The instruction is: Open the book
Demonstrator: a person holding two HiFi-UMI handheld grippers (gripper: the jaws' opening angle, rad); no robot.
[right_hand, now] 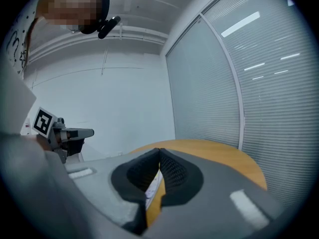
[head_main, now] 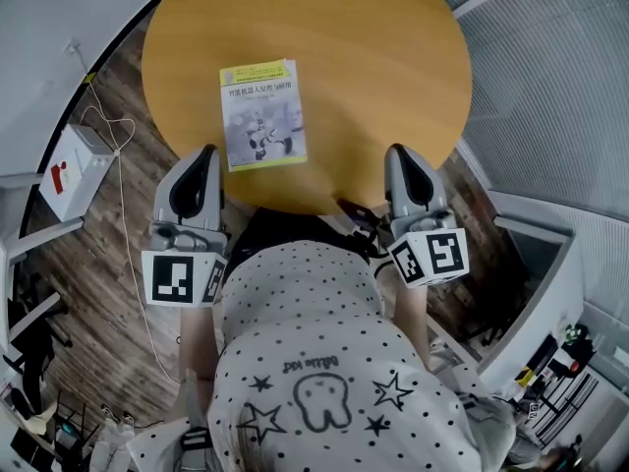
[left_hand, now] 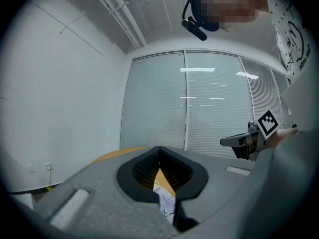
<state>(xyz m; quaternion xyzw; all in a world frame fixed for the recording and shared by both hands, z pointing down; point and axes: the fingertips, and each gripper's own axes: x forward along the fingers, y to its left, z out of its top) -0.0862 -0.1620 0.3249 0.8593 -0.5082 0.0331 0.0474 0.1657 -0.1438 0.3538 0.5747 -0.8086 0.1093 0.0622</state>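
Wooden and round, the table [head_main: 393, 67] bears the closed book [head_main: 261, 116], which lies flat with its cover up, close to the near edge. The left gripper [head_main: 204, 153] hovers just left of the book's near corner, and the right gripper [head_main: 397, 151] is well off to its right. Both grippers have their jaws pressed together on nothing.

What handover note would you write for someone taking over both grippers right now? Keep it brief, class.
Left gripper: shut, empty, at the table's near edge, left of the book.
Right gripper: shut, empty, at the near edge, right of the book.
Book: closed, flat on the table, cover up, neither gripper touching it.
Done: nothing yet.
Left: reach the book and lift its cover open.
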